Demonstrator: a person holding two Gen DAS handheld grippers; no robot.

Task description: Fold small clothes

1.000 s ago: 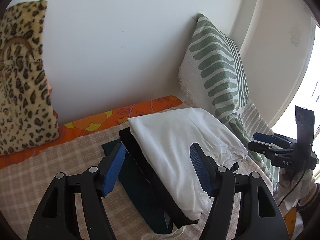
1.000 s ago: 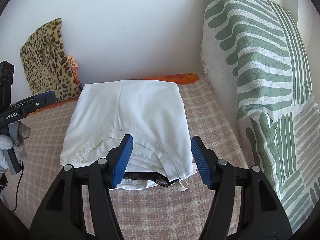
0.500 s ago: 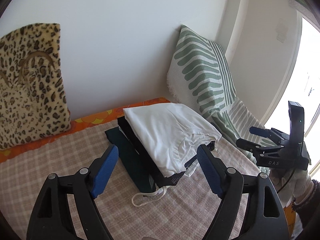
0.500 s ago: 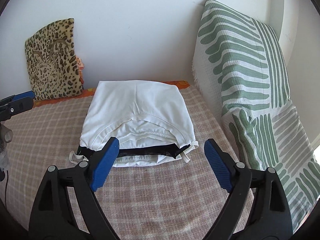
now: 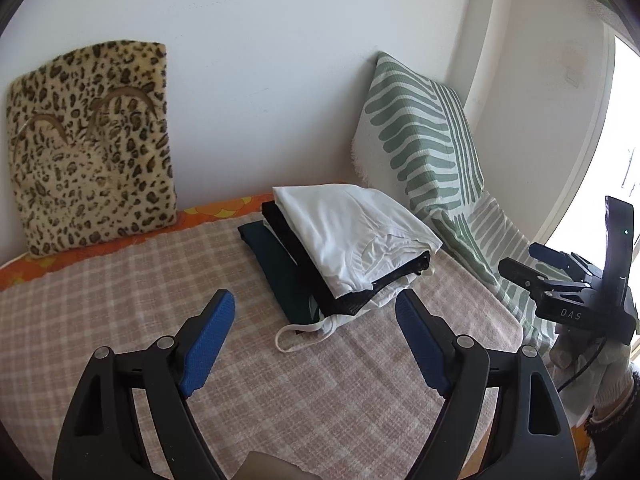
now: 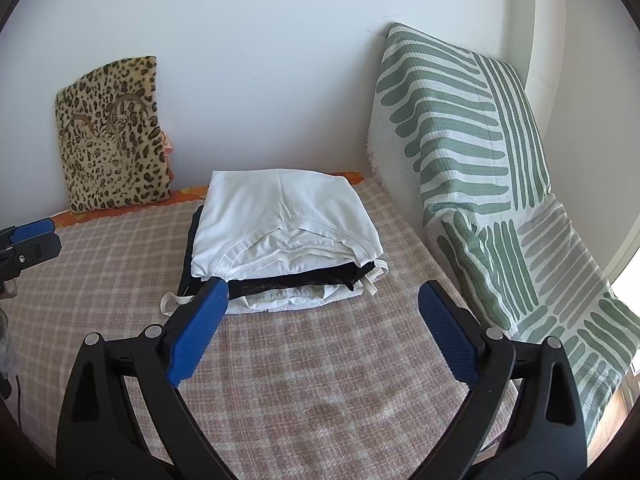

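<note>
A stack of folded clothes (image 5: pixel 344 248) (image 6: pixel 280 236) lies on the checked bed cover near the back wall, with a white garment (image 6: pixel 280 212) on top, a black one under it, more white below and a dark teal piece (image 5: pixel 280 272) at the bottom left. A white strap loop (image 5: pixel 300 332) trails out at the front. My left gripper (image 5: pixel 312 312) hovers short of the stack, its jaws still opening with nothing between them. My right gripper (image 6: pixel 320 300) also stands back from the stack, jaws opening wide and empty. The right tool (image 5: pixel 576 292) shows at the left wrist view's right edge.
A leopard-print cushion (image 5: pixel 88 140) leans on the white wall at the back left. A green-and-white leaf-pattern cushion (image 6: pixel 460 152) stands at the right along the wall. The checked cover (image 6: pixel 320 380) stretches toward me, an orange floral sheet (image 5: pixel 120 236) showing at its back edge.
Both grippers have pulled back from the stack and opened wider. The white garment that lay between their pads now rests free on top of the pile.
</note>
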